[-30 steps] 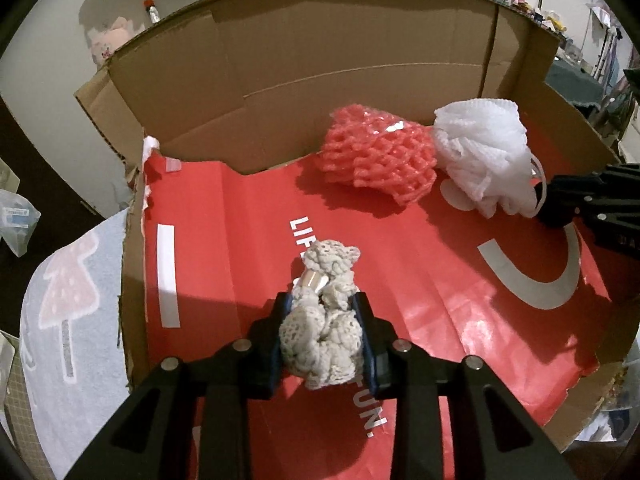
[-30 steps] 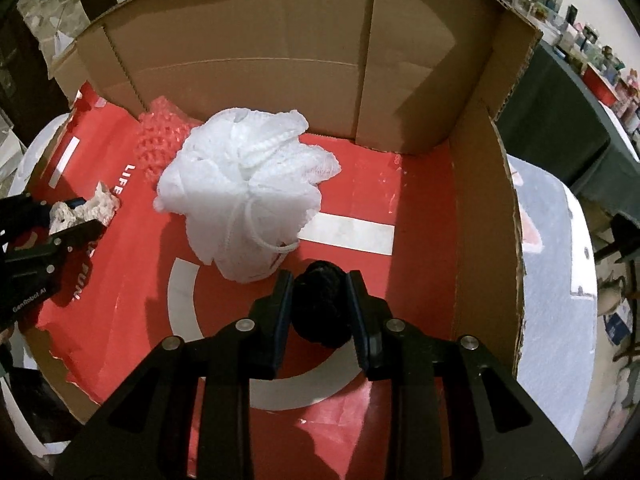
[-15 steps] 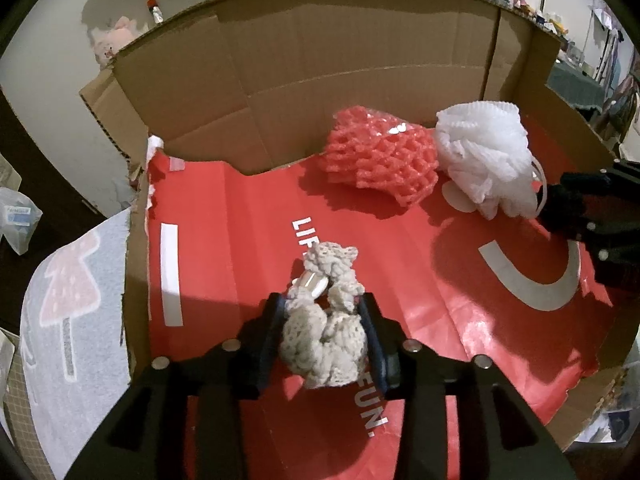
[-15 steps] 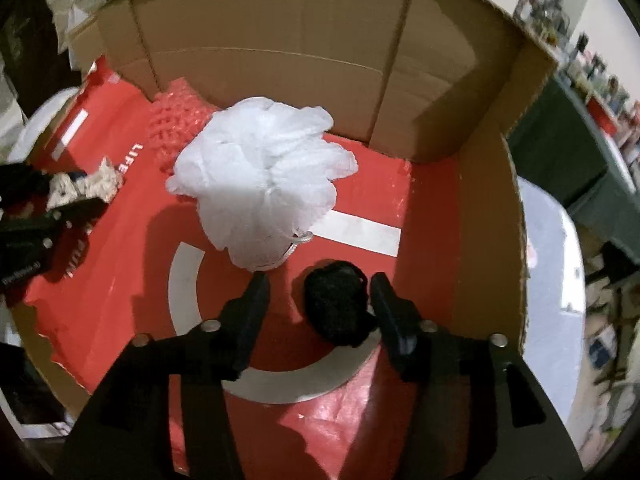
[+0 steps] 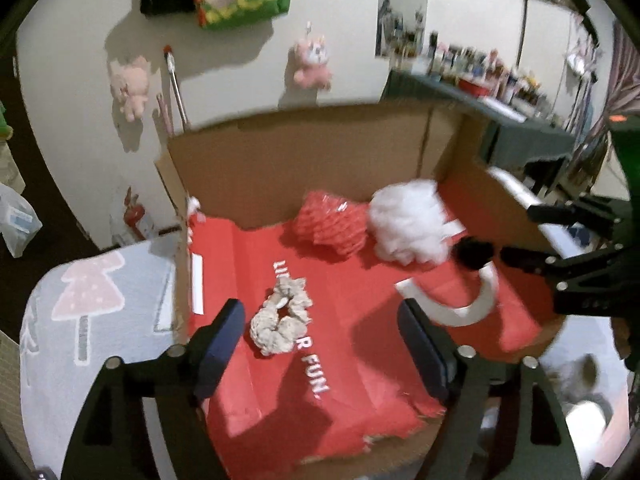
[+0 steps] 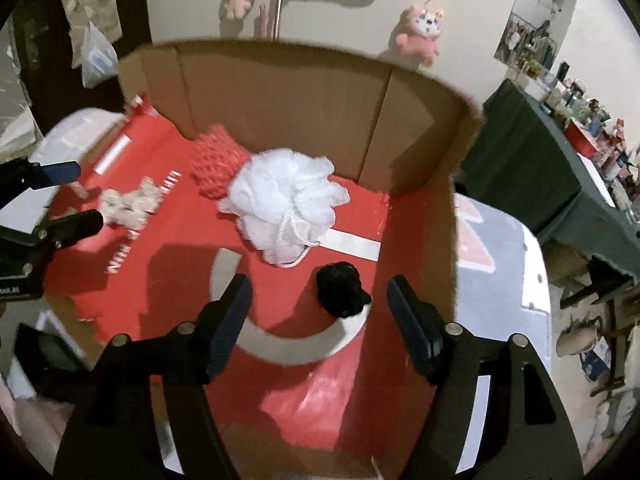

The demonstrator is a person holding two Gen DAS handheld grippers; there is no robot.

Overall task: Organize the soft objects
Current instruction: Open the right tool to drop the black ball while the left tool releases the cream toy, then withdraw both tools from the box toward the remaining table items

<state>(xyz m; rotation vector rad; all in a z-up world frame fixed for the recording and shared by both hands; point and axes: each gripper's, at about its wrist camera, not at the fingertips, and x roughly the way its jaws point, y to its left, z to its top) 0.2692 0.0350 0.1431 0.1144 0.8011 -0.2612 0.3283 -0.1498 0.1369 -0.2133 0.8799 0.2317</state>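
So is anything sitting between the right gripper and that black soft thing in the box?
Nothing visible does. The black soft object lies on the red box floor, just ahead of the open right hand-held gripper. The white mesh pouf lies beyond it.

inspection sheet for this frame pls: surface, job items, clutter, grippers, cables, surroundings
Surface: red printed liner on the floor of an open cardboard box.
Job's things: beige scrunchie, black scrunchie, white bath pouf, red foam net, all lying in the box, none gripped.
Clutter: nothing seen inside the box.
Grippers: left gripper open above the beige scrunchie; right gripper open above the black scrunchie.
Cables: nothing seen.
Surroundings: patterned cloth beside the box; pink plush toys on the wall; cluttered dark table.
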